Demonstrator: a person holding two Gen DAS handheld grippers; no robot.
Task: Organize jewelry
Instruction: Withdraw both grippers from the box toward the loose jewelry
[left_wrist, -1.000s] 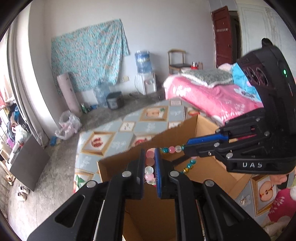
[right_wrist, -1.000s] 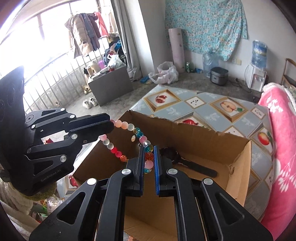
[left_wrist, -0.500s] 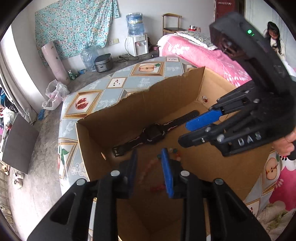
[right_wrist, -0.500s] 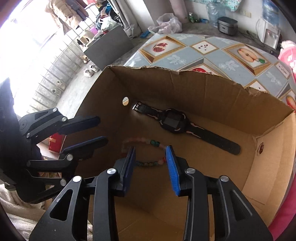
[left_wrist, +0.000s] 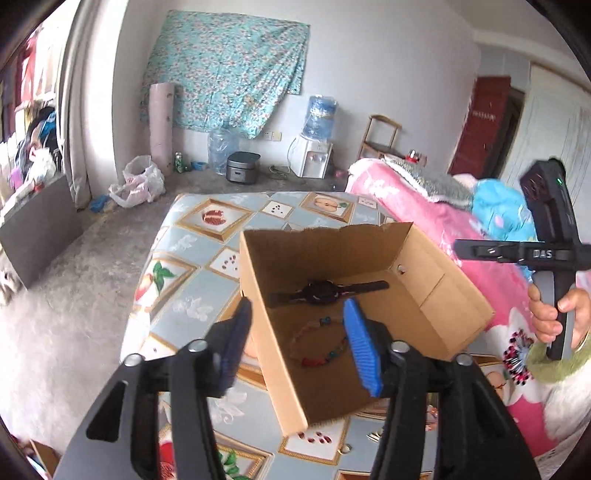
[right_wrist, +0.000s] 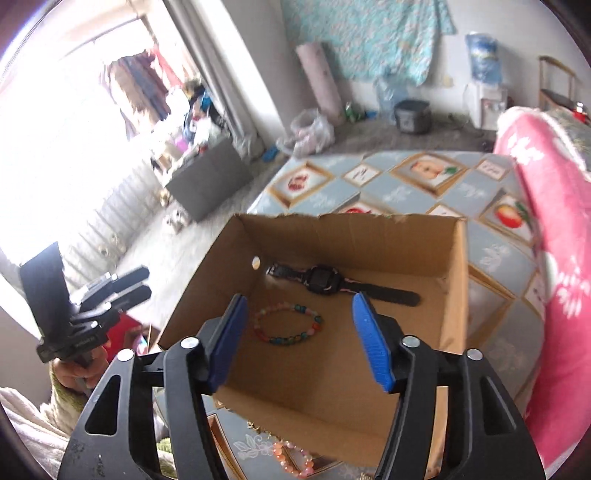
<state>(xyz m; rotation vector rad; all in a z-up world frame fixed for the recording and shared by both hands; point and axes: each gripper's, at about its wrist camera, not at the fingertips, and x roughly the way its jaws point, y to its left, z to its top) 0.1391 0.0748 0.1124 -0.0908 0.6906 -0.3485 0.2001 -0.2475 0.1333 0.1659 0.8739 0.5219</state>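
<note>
An open cardboard box (right_wrist: 454, 295) sits on a desk (left_wrist: 192, 295) covered with a cloth of framed fruit pictures. On the box floor lies the multicoloured bead bracelet (right_wrist: 289, 324), a closed ring resting flat and touching nothing but the cardboard. Just behind it, near the far wall, lies a black wristwatch (right_wrist: 325, 279) with its straps stretched out; bracelet and watch are near each other but apart.

The right gripper (right_wrist: 299, 332) hangs above the near edge of the box, its jaws having just been opening; they stand wide, with nothing gripped, and the bracelet is seen far below through the gap. The left gripper (left_wrist: 297, 339) also has its jaws spread after just opening, empty; its left blue pad (left_wrist: 236, 343) is over the outside of the box's near-left wall, the right one over the interior.

In the left wrist view the right gripper appears off to the right of the box, held by a hand (left_wrist: 554, 314) with a green cuff. A second bracelet (right_wrist: 291, 459) of pink beads lies on the desk in front of the box's near wall. A pink bedspread (right_wrist: 546, 229) borders the desk on the right. Beyond are a water dispenser (left_wrist: 316, 147), a rice cooker (left_wrist: 242, 171), a plastic bag (left_wrist: 138, 181) and a floral cloth (left_wrist: 225, 70) on the wall.
</note>
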